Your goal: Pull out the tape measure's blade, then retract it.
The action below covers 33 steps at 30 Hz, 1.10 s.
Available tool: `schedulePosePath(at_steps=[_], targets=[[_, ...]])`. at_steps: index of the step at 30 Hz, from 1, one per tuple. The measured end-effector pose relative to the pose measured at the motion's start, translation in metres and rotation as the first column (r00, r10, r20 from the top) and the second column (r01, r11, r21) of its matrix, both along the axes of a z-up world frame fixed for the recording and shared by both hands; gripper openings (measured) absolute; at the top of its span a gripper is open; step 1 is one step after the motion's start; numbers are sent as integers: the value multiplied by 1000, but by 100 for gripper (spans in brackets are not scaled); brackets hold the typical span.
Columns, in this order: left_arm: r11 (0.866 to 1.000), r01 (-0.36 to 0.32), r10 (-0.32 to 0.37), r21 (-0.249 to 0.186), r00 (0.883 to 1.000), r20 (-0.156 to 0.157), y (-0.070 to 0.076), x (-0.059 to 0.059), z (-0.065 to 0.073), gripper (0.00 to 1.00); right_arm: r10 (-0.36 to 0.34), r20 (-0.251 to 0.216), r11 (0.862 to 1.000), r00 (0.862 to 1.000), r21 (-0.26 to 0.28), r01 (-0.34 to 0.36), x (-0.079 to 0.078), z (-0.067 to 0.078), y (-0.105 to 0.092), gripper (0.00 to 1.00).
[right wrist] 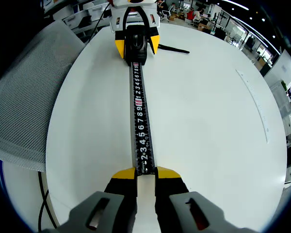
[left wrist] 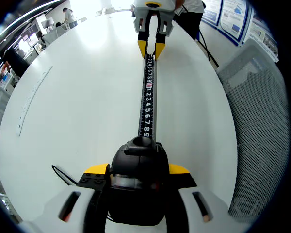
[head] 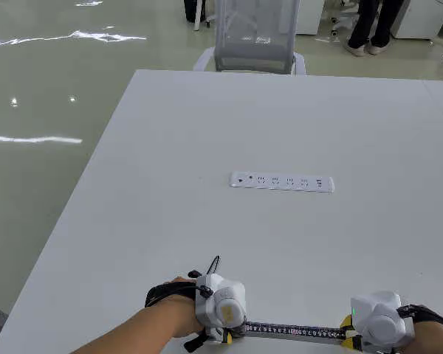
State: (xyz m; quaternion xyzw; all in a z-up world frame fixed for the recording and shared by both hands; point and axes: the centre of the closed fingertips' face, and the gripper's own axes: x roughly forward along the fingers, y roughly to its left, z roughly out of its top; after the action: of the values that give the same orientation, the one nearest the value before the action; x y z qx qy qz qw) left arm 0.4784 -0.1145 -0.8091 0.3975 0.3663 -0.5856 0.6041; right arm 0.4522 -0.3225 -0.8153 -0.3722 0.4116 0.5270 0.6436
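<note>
The black tape measure case (left wrist: 136,177) sits between the yellow-tipped jaws of my left gripper (left wrist: 137,171), which is shut on it. Its black blade with white numbers (left wrist: 147,99) runs straight across the white table to my right gripper (left wrist: 151,48). In the right gripper view my right gripper (right wrist: 145,173) is shut on the blade's end (right wrist: 143,162), and the case (right wrist: 136,42) shows far off in the left gripper (right wrist: 137,46). In the head view the left gripper (head: 220,324) and right gripper (head: 351,333) sit at the near table edge with the blade (head: 292,331) stretched between them.
A white power strip (head: 281,181) lies mid-table. A thin black cord (right wrist: 172,48) trails beside the left gripper. A grey mesh chair (head: 255,37) stands at the far table edge, another mesh chair (right wrist: 31,92) close by the near side. People stand in the background.
</note>
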Motion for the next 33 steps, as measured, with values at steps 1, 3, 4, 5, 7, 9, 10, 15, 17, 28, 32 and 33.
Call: schedulePosePath(at_steps=[1,3,4,5,7,9,10,15,17,28,32,33], targets=[[1000,0,0,0,1000,0,0,0,0,39,-1,0,1000,1000,0,1,0,0,0,11],[1000,-1,1,-1,1000,0,0,0,0,39,-1,1,1000,1000,-1,1,-1,0,-1,11],[1000,-1,1,-1,1000,-1,0,0,0,39,-2,1,1000,1000,-2,2,-1,0,-2,11],[1000,-1,1,-1,1000,-1,0,0,0,39,1,2,1000,1000,-4,-1,-1,0,-2,11],[1000,0,0,0,1000,-2,0,0,0,39,1,1,1000,1000,-8,-1,-1,0,-4,11],[1000,0,0,1,1000,-2,0,0,0,39,-1,1,1000,1000,-10,1,-1,1,-5,11],[1000,0,0,1,1000,-2,0,0,0,39,-1,1,1000,1000,-10,1,-1,1,-6,11],[1000,0,0,1,1000,-4,0,0,0,39,-4,1,1000,1000,-14,4,-2,0,-9,11],[1000,0,0,1,1000,-4,0,0,0,39,-6,0,1000,1000,-16,6,-2,1,-10,11],[1000,0,0,3,1000,-4,0,0,1,39,-7,1,1000,1000,-27,7,-3,0,-17,11],[1000,0,0,2,1000,-4,0,-1,1,39,-4,2,1000,1000,-28,4,-3,1,-18,11],[1000,0,0,3,1000,-4,0,-1,1,39,-4,1,1000,1000,-28,4,-3,1,-18,11]])
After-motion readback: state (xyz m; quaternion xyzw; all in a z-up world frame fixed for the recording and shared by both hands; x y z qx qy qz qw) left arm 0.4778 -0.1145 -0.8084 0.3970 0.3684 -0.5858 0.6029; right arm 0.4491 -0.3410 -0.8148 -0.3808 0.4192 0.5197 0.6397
